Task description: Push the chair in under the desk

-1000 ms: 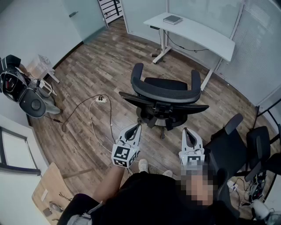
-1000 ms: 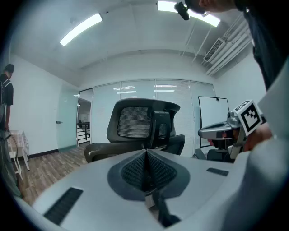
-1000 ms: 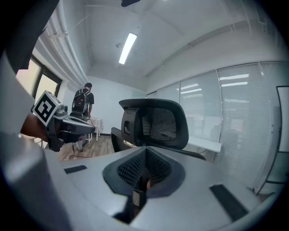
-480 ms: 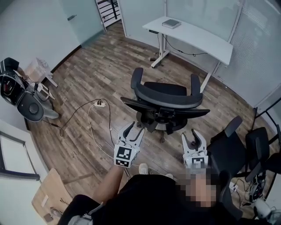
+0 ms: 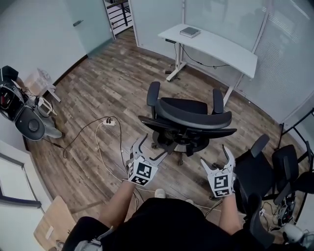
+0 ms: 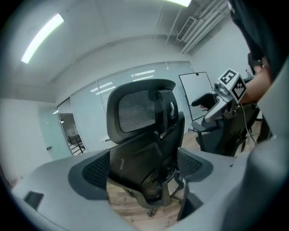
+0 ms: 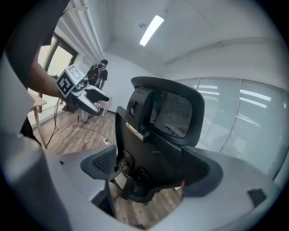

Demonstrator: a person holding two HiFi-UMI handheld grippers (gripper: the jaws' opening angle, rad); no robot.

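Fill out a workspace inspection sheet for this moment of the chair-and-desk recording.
Surface: wood plank floor.
Job's things: black office chair stands apart from the white desk, its back toward the person, not yet pushed in.
Clutter: small box on the desk; second dark chair at right; equipment by the left wall.
Tools: left tool and right tool are open, jaws just opened, nothing between them, both short of the chair's back.
Cables: power strip with cord loops on the floor left of the chair; cable hanging under the desk.
Surroundings: glass partitions.
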